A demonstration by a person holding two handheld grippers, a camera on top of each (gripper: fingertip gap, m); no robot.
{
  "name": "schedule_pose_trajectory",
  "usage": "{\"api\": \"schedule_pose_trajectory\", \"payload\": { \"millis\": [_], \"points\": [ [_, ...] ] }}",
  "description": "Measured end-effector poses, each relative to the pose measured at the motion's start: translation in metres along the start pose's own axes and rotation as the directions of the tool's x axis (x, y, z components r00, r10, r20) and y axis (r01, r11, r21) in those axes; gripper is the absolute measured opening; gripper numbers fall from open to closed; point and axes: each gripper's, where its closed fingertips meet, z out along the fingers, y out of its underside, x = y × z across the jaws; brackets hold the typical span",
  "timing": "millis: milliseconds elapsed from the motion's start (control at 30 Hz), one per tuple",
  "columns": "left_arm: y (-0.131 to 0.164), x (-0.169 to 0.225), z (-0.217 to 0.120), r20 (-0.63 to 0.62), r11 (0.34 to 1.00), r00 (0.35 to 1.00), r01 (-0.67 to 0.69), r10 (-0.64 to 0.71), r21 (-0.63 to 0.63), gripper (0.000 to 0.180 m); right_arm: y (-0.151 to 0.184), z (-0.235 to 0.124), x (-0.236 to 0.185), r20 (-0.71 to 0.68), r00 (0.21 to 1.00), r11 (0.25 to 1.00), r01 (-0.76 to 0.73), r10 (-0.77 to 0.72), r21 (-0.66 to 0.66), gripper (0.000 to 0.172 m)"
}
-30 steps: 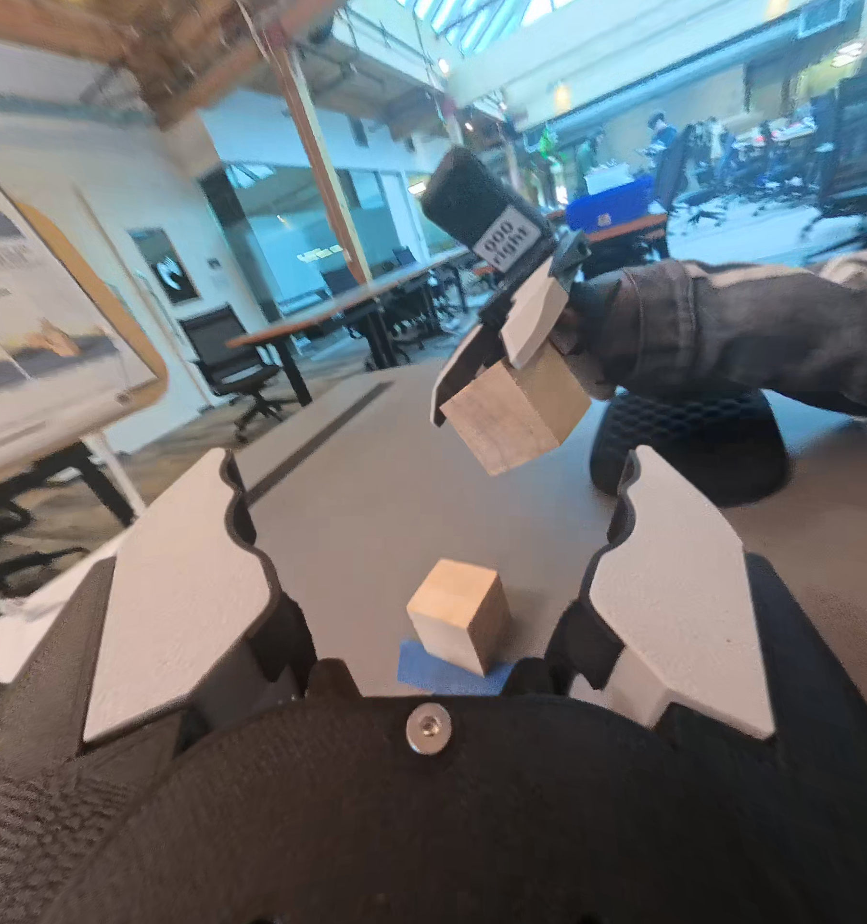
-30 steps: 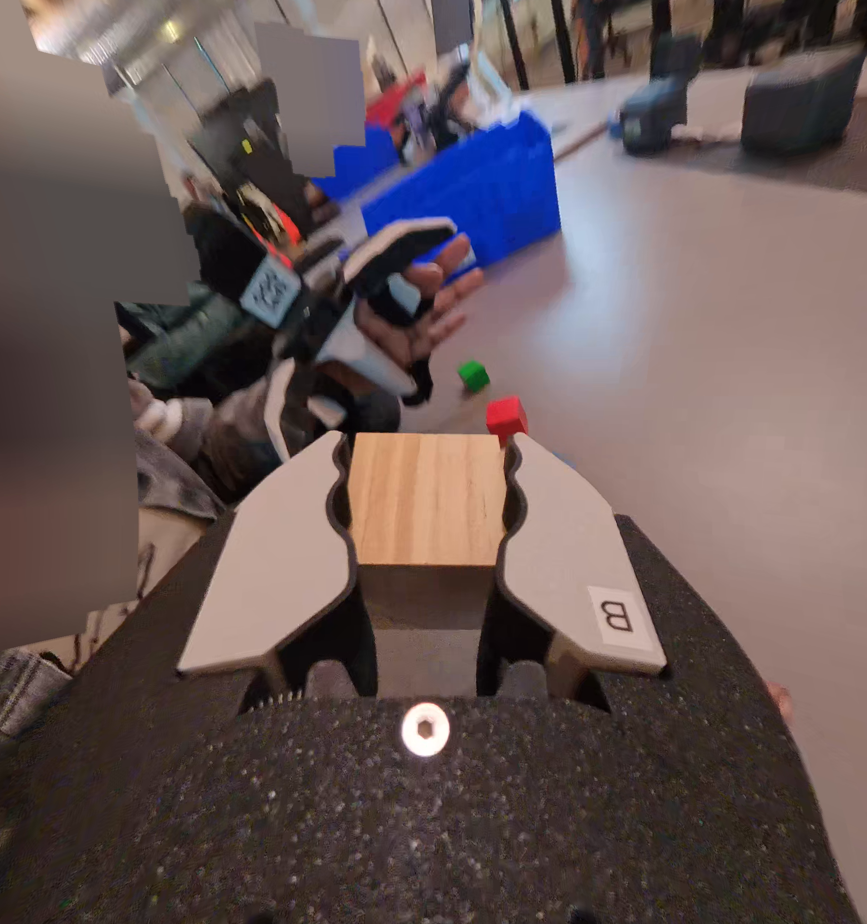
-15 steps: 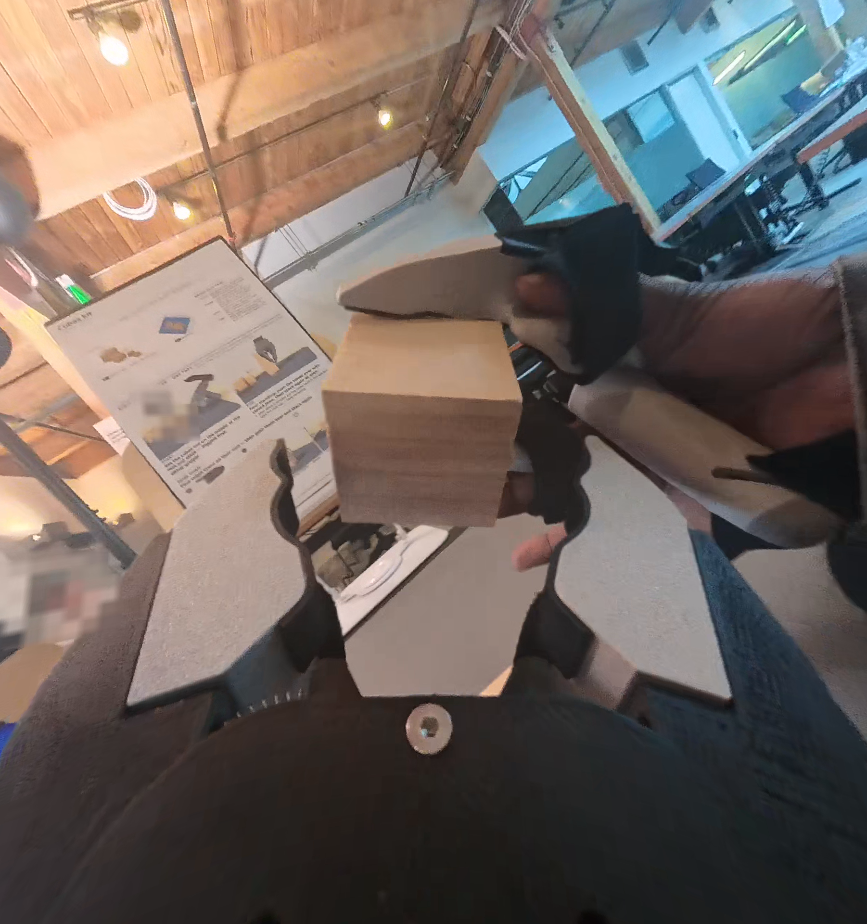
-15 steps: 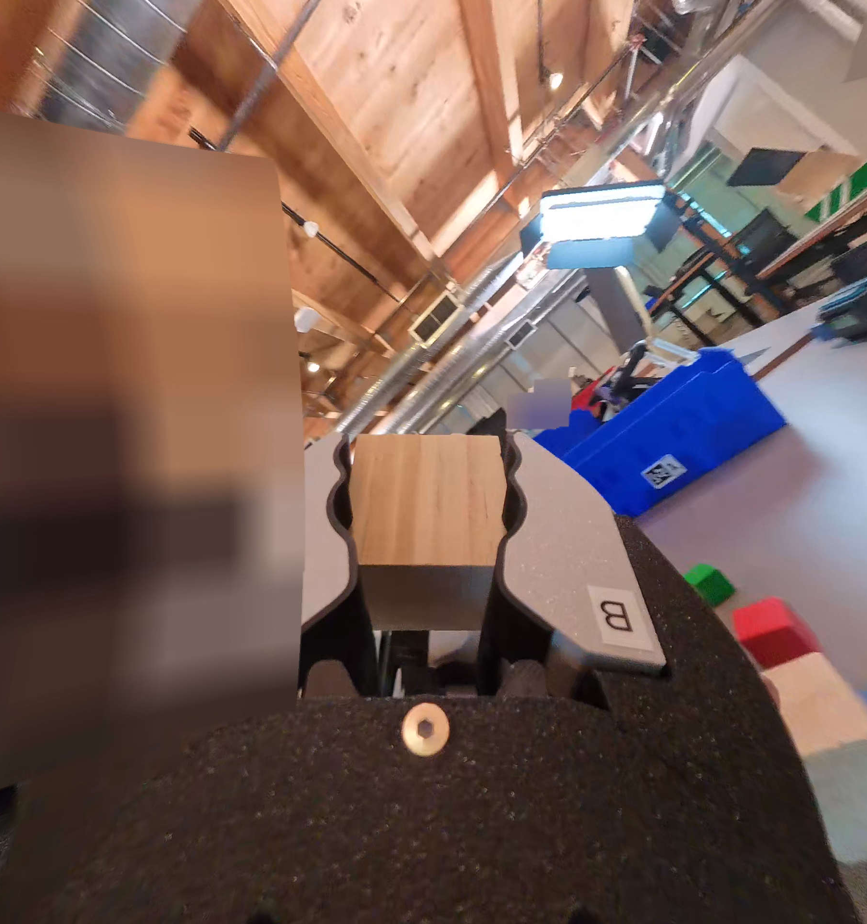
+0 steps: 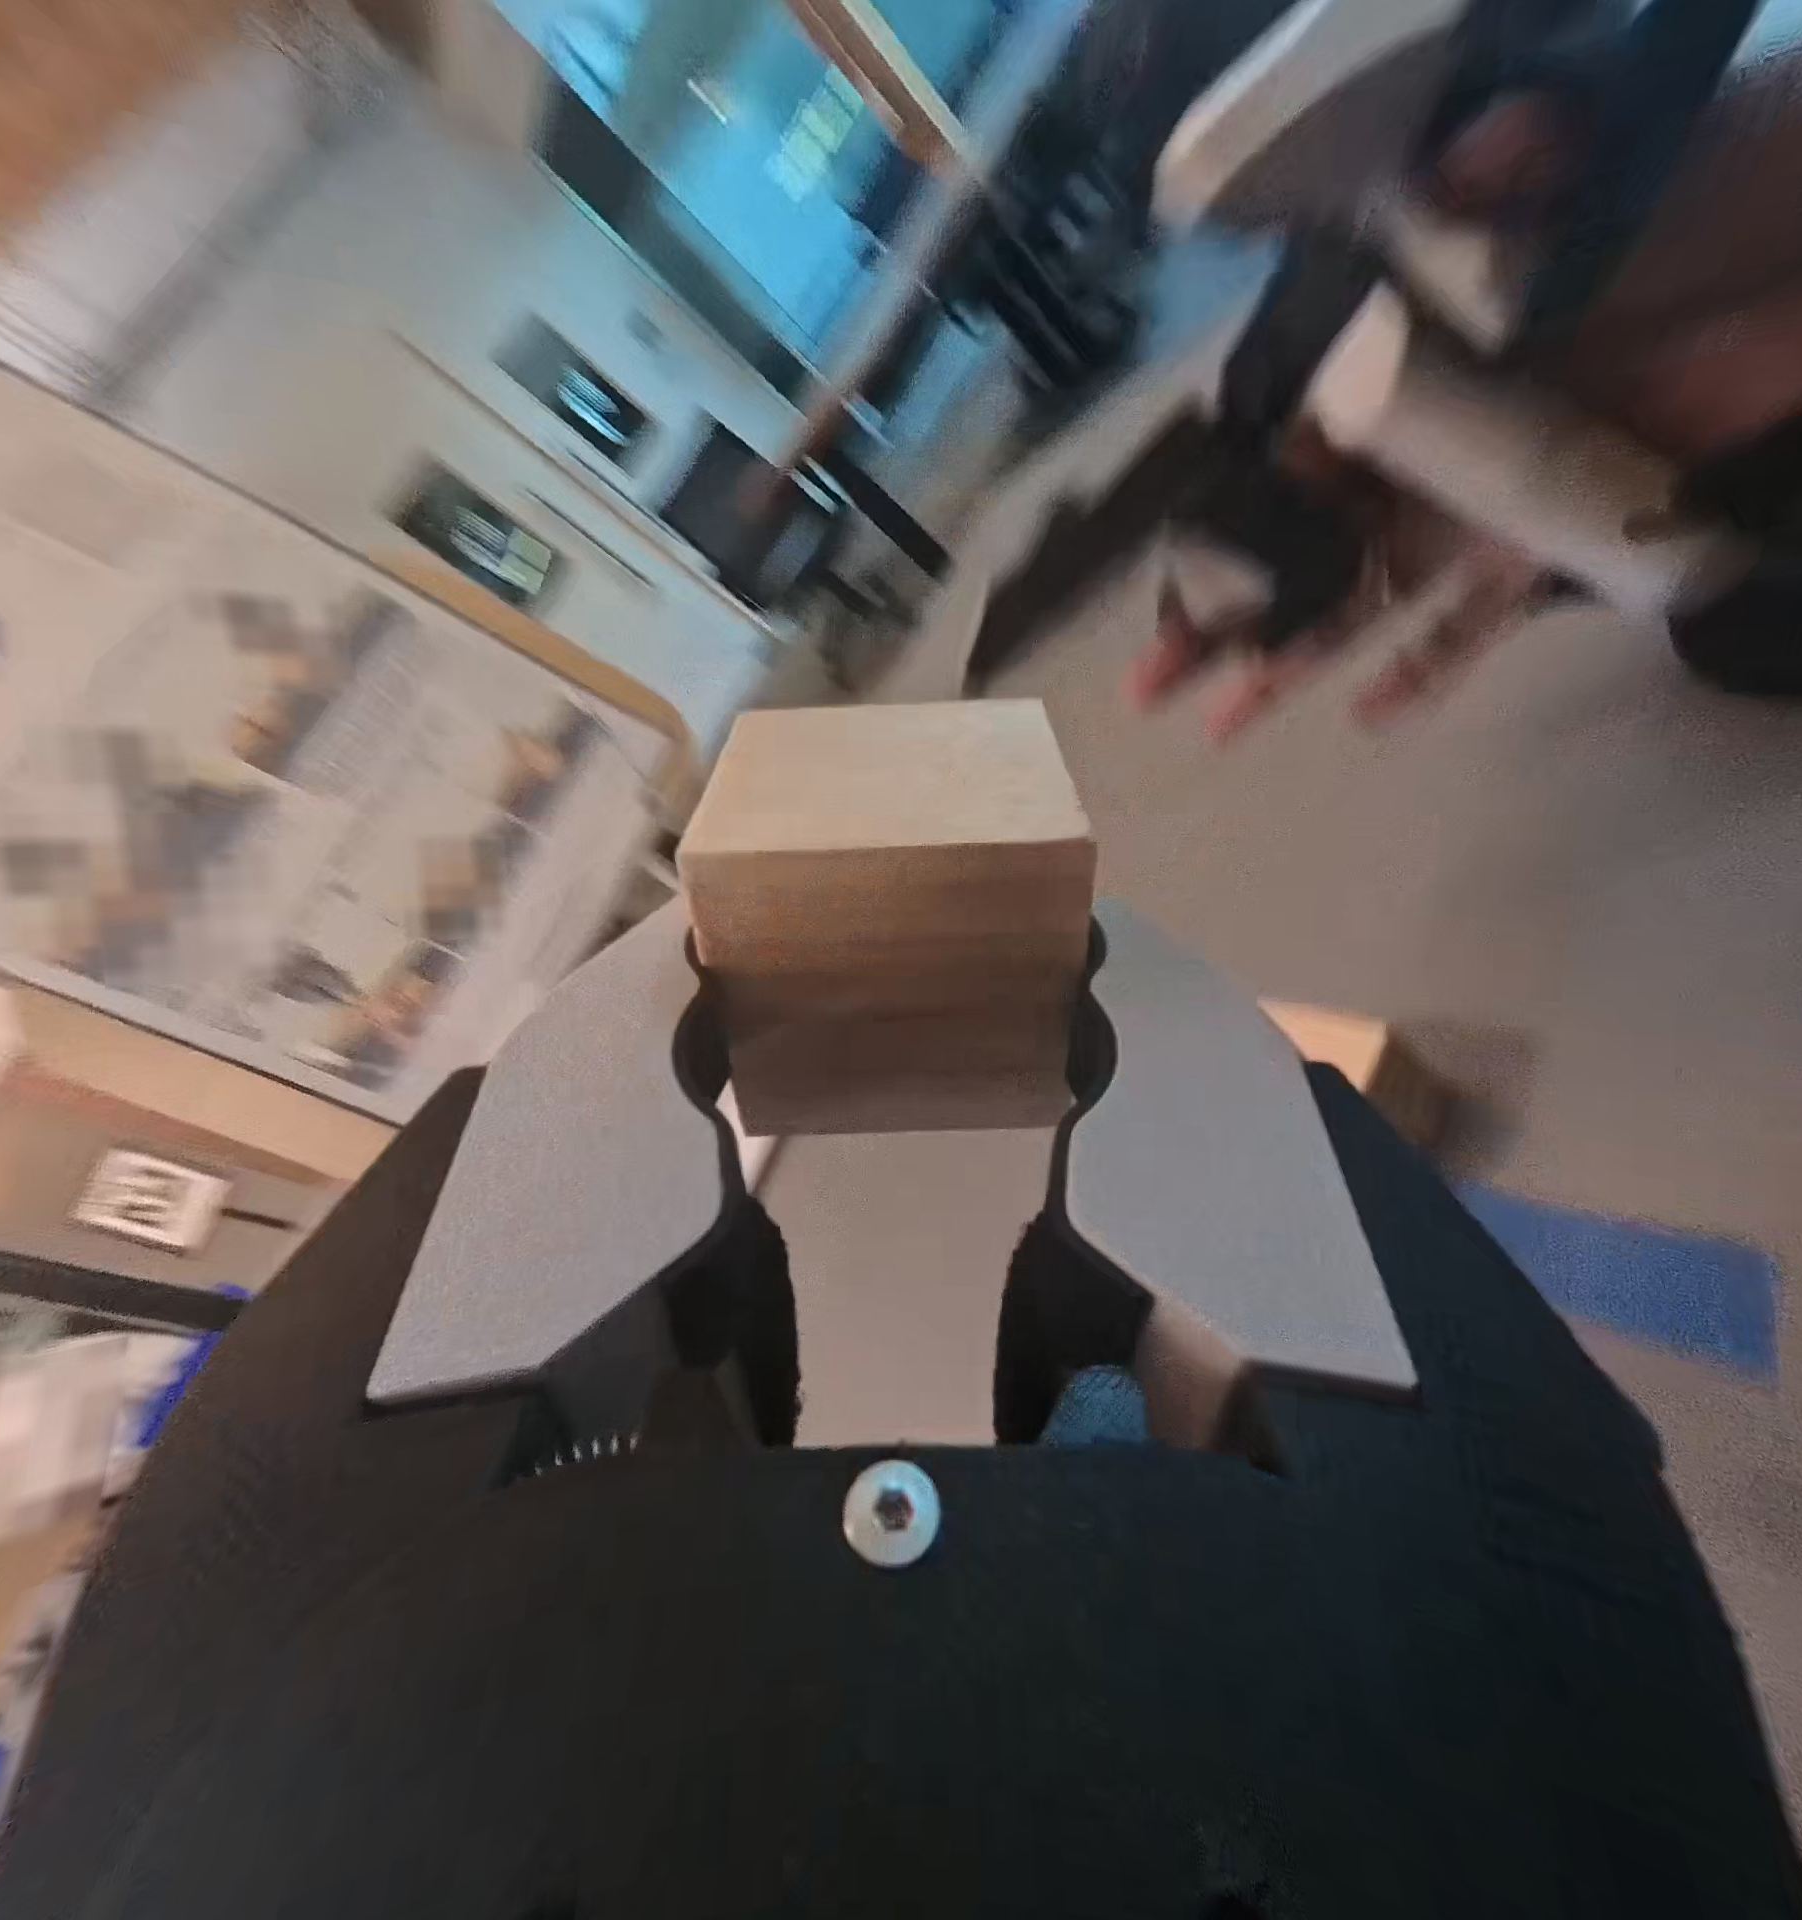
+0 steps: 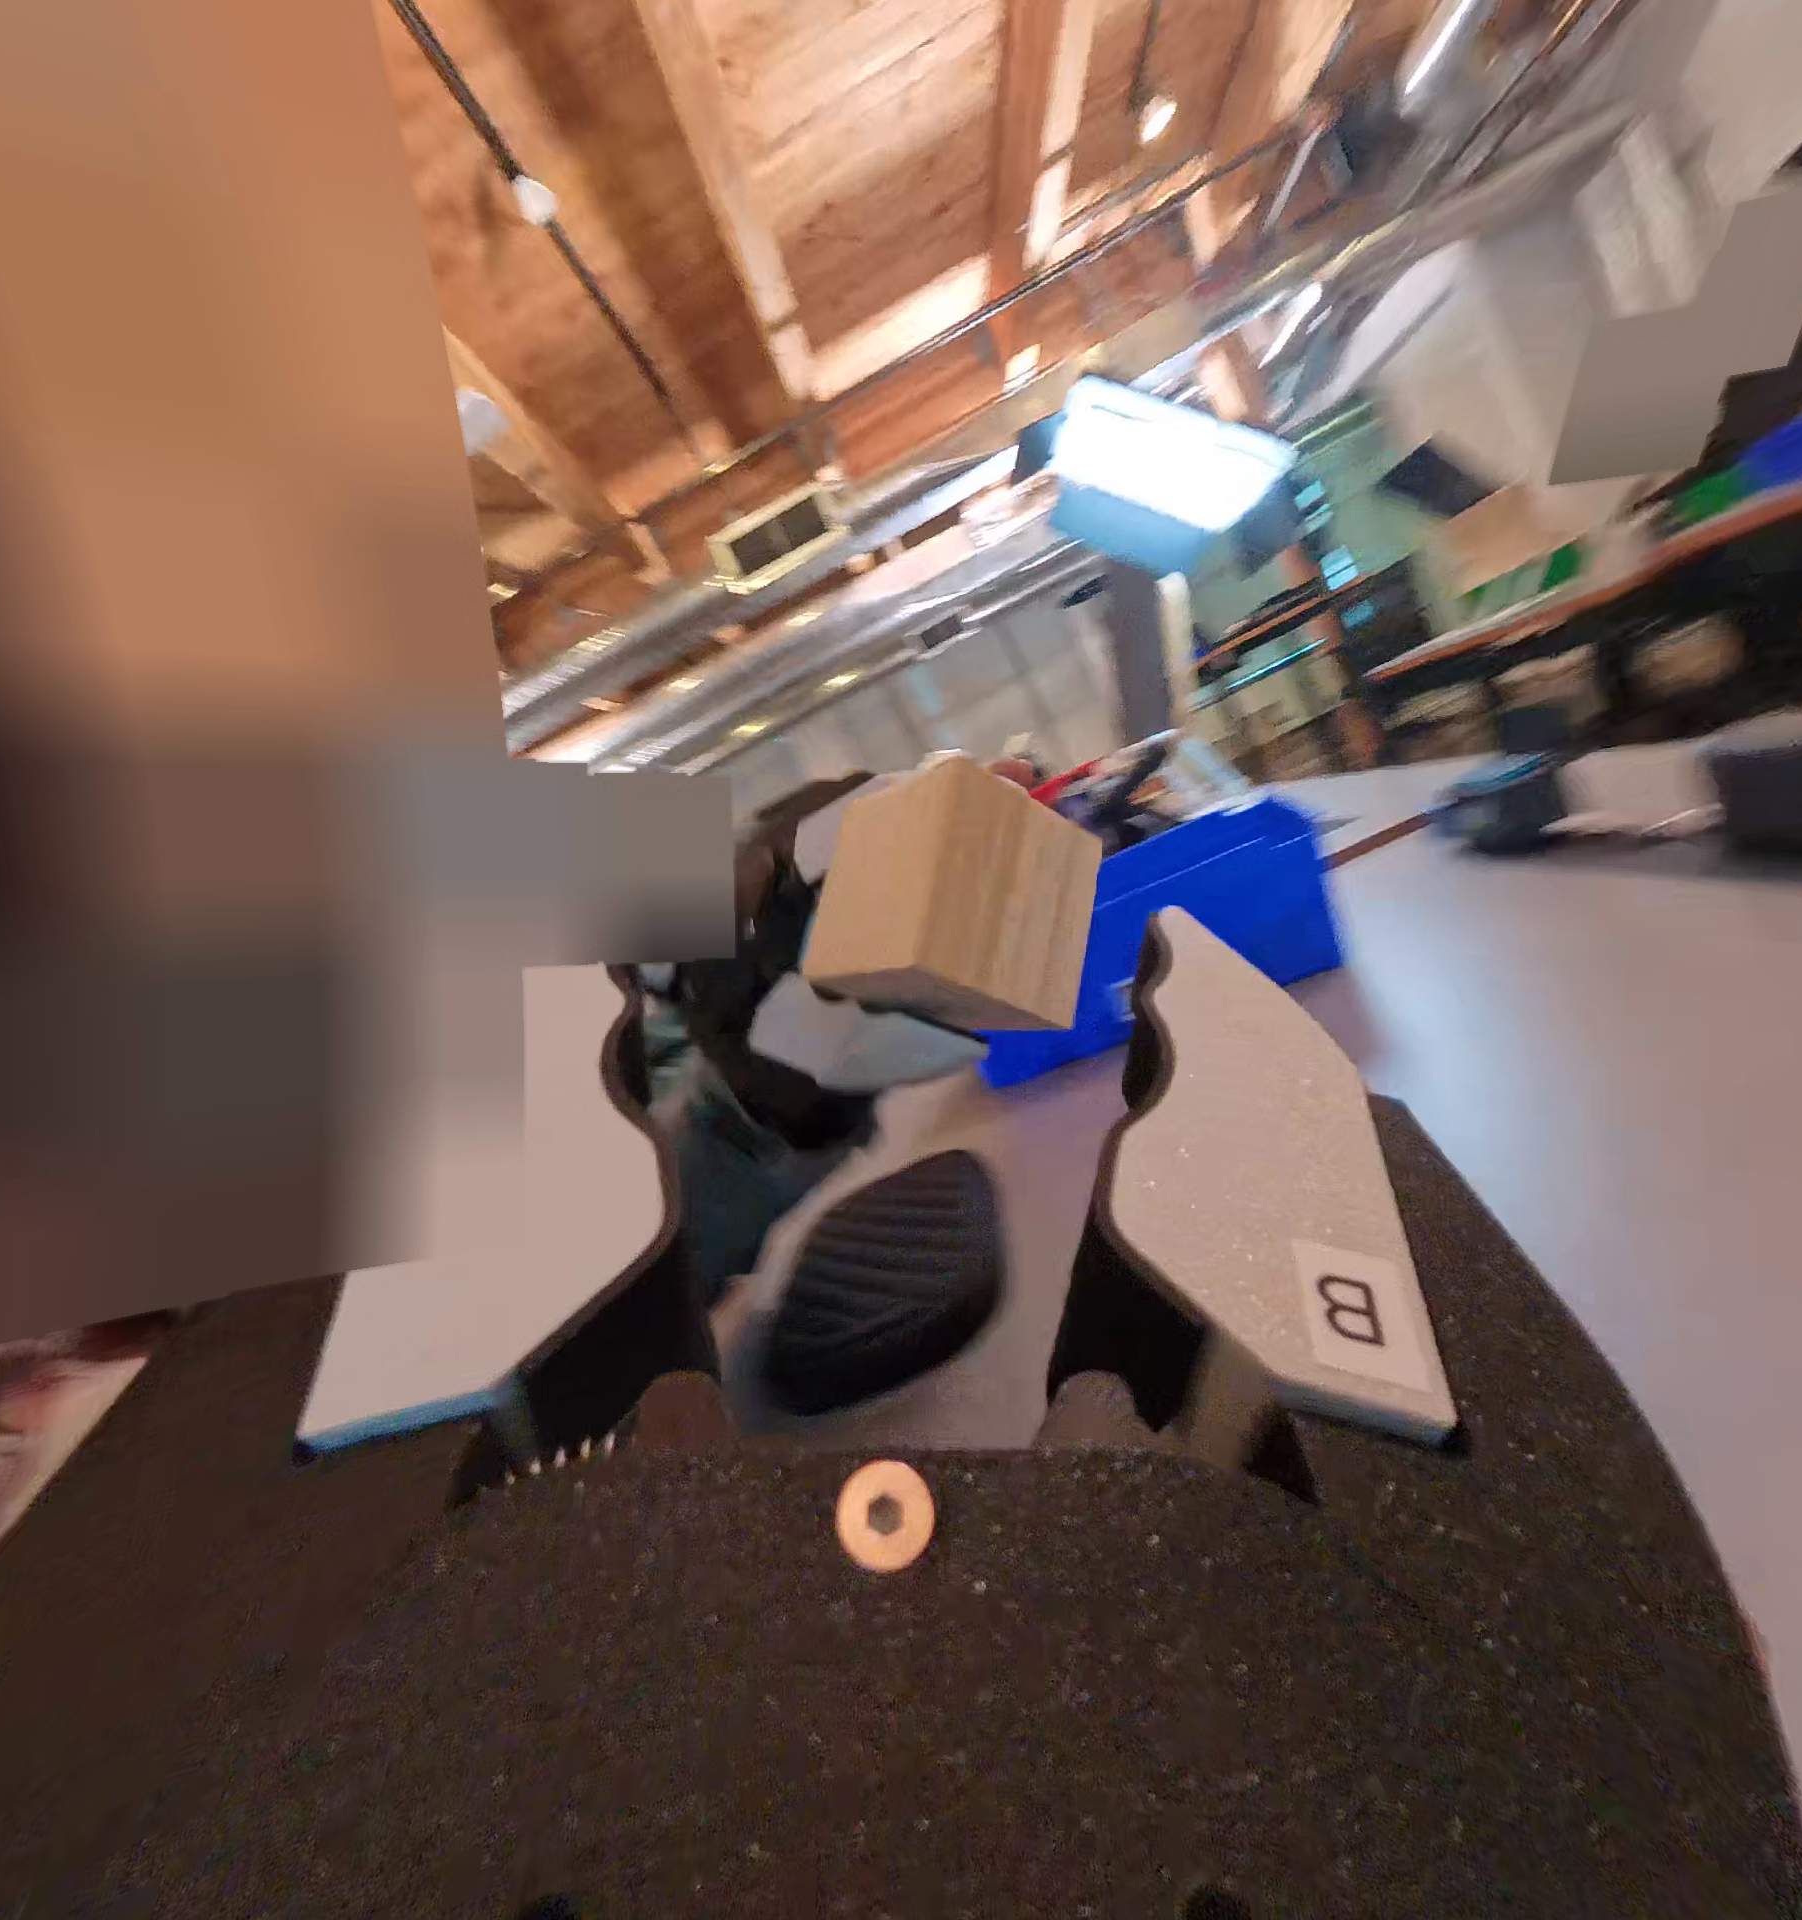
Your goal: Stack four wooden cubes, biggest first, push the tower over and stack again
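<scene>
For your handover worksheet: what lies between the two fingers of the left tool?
A wooden cube, clamped between both grey fingers of the left tool; the left wrist view shows this plainly.

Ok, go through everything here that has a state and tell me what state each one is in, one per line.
Left hand-held gripper: shut on the wooden cube, pads pressing its sides.
Wooden cube: held off the table, top face level.
Right hand-held gripper: open, nothing between its fingers.
Blue bin: resting on the table.
</scene>
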Motion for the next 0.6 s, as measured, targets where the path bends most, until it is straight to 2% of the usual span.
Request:
{"api": "schedule_pose_trajectory", "payload": {
  "millis": [33, 67, 133, 200, 267, 333, 400, 500, 600],
  "points": [
    [0.021, -0.004, 0.001, -0.122, 0.996, 0.992, 0.026, -0.037, -0.091, 0.064, -0.004, -0.006, 0.006, -0.050, 0.995, 0.996, 0.091, -0.090, 0.002, 0.092],
    [0.045, -0.005, 0.001, -0.257, 0.978, 0.962, 0.037, -0.090, -0.203, 0.064, -0.007, -0.012, 0.012, -0.101, 0.981, 0.986, 0.168, -0.168, -0.008, 0.091],
    [0.089, -0.008, 0.001, -0.441, 0.917, 0.873, 0.019, -0.210, -0.399, 0.064, -0.008, -0.020, 0.021, -0.172, 0.947, 0.962, 0.268, -0.271, -0.042, 0.095],
    [0.126, -0.013, 0.003, -0.523, 0.843, 0.796, -0.030, -0.304, -0.537, 0.064, -0.004, -0.022, 0.026, -0.213, 0.923, 0.947, 0.311, -0.320, -0.075, 0.098],
    [0.161, -0.015, 0.004, -0.570, 0.750, 0.744, -0.143, -0.348, -0.646, 0.064, 0.005, -0.022, 0.030, -0.227, 0.905, 0.932, 0.337, -0.360, -0.135, 0.099],
    [0.189, -0.013, 0.001, -0.620, 0.659, 0.692, -0.275, -0.369, -0.700, 0.064, 0.011, -0.022, 0.033, -0.236, 0.891, 0.918, 0.352, -0.388, -0.182, 0.100],
    [0.206, -0.003, -0.002, -0.670, 0.608, 0.628, -0.367, -0.397, -0.704, 0.064, 0.013, -0.022, 0.034, -0.238, 0.891, 0.918, 0.347, -0.386, -0.190, 0.099],
    [0.219, 0.008, 0.000, -0.687, 0.582, 0.588, -0.404, -0.426, -0.706, 0.064, 0.014, -0.023, 0.037, -0.251, 0.895, 0.925, 0.327, -0.369, -0.193, 0.099],
    [0.220, 0.013, 0.004, -0.680, 0.598, 0.578, -0.370, -0.451, -0.711, 0.064, 0.011, -0.024, 0.036, -0.252, 0.897, 0.929, 0.328, -0.364, -0.173, 0.097]
  ]
}}
